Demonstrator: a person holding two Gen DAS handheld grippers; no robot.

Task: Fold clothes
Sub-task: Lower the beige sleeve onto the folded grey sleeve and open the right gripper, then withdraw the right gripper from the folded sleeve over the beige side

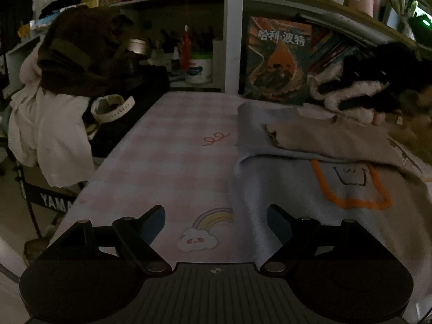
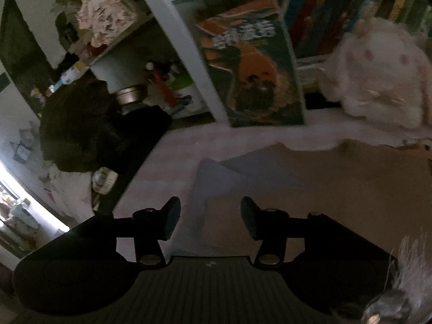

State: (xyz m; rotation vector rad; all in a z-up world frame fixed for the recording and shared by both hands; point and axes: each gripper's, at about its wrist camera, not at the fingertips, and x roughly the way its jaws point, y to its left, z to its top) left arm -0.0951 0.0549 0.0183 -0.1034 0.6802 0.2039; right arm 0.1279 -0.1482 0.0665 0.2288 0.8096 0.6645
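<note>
A: Looking at the garment (image 1: 310,189), I think the folding is partly done. It lies on the right part of the table (image 1: 162,162), on the pink checked cloth, and one beige sleeve (image 1: 329,140) is already laid across the far part of the pale blue body.

B: And the grippers, do they hold something?

A: No. The left gripper (image 1: 216,224) has its jaws wide apart over the near left edge of the garment, with nothing between them. The right gripper (image 2: 210,216) is also apart, a little narrower, above the folded part, and it holds nothing.

B: So what is left?

A: I judge that the near part with the orange outline (image 1: 351,189) is not folded yet, so at least one more fold is needed. The right side is out of view, so I cannot tell about it.
</note>
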